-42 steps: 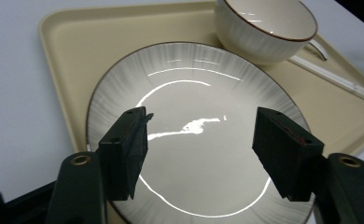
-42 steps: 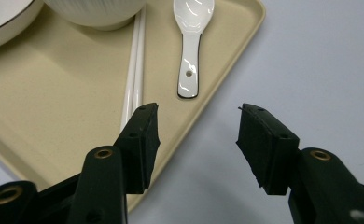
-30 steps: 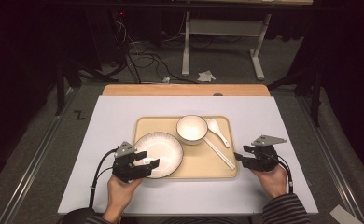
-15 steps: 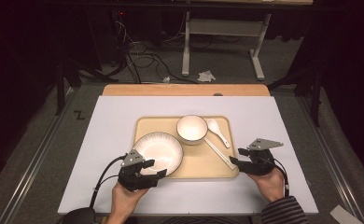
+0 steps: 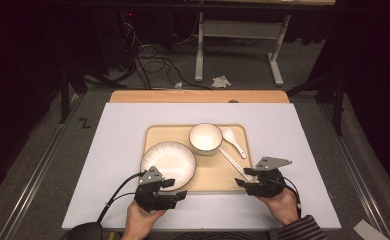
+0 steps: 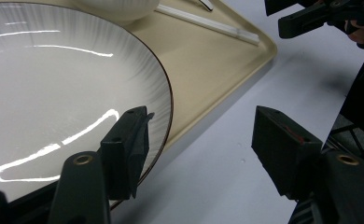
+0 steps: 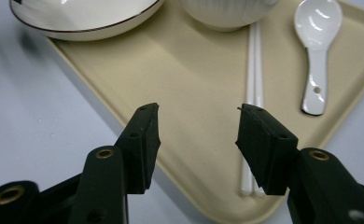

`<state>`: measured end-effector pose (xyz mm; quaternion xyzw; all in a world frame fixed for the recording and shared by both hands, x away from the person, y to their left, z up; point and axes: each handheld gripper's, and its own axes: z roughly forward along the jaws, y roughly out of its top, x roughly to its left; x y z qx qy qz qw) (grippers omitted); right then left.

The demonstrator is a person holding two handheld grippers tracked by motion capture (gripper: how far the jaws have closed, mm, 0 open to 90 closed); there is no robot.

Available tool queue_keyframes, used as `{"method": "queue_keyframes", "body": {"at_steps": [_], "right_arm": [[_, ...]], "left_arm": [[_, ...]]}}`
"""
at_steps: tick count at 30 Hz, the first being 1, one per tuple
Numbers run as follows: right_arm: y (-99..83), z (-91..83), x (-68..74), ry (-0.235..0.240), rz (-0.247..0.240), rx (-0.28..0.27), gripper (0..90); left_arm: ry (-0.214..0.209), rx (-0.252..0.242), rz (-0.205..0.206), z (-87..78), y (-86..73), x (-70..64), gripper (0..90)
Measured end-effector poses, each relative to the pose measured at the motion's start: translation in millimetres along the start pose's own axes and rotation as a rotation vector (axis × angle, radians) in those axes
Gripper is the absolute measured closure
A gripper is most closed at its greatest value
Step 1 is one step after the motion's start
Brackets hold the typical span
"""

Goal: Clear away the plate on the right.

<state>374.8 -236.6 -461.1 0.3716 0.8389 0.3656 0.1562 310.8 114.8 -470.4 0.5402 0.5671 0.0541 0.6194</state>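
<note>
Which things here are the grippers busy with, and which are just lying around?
Busy with, likely:
tray
plate
bowl
chopsticks
spoon
left gripper, open
right gripper, open

Lying around:
crumpled paper on the floor
cables
white metal stand

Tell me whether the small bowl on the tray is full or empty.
Empty: the high view shows the bowl upright on the tray with a bare white inside.
</note>
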Motion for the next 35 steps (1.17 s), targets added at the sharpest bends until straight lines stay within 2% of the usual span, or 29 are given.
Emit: {"method": "queue_keyframes", "body": {"at_steps": [2,3,10,13,18,20,24,32,33,35], "right_arm": [[0.0,0.0,4.1,0.008,-0.009,0.002,50.1],[0.1,-0.1,6.1,0.020,-0.014,0.000,50.1],[-0.5,2.6,23.7,0.069,-0.060,0.009,49.6],[-1.2,3.8,30.0,0.093,-0.080,0.015,49.1],[-2.6,8.7,37.5,0.120,-0.093,0.035,48.9],[-2.9,10.8,39.1,0.128,-0.102,0.036,48.8],[-3.4,13.7,41.1,0.139,-0.108,0.045,48.1],[-3.8,20.7,42.2,0.151,-0.118,0.068,46.9],[-4.2,21.4,43.5,0.150,-0.106,0.075,46.9],[-4.4,23.1,43.5,0.157,-0.125,0.080,46.8]], "left_arm": [[-0.013,0.005,-0.014,0.3,-2.9,-3.2,37.1],[-0.018,0.021,-0.002,-0.1,-4.5,-3.3,37.1],[-0.041,0.060,0.000,1.8,-13.6,-8.0,37.0],[-0.043,0.076,0.001,3.8,-17.8,-9.1,36.9],[-0.033,0.110,0.026,8.3,-25.1,-8.7,36.1],[-0.029,0.107,0.017,9.9,-26.5,-9.1,36.0],[-0.027,0.117,0.031,11.3,-28.5,-8.2,35.2],[-0.028,0.125,0.025,13.4,-30.3,-7.9,34.9],[-0.027,0.123,0.023,13.8,-30.5,-8.1,34.9],[-0.027,0.125,0.022,14.4,-31.1,-7.9,34.8]]}}
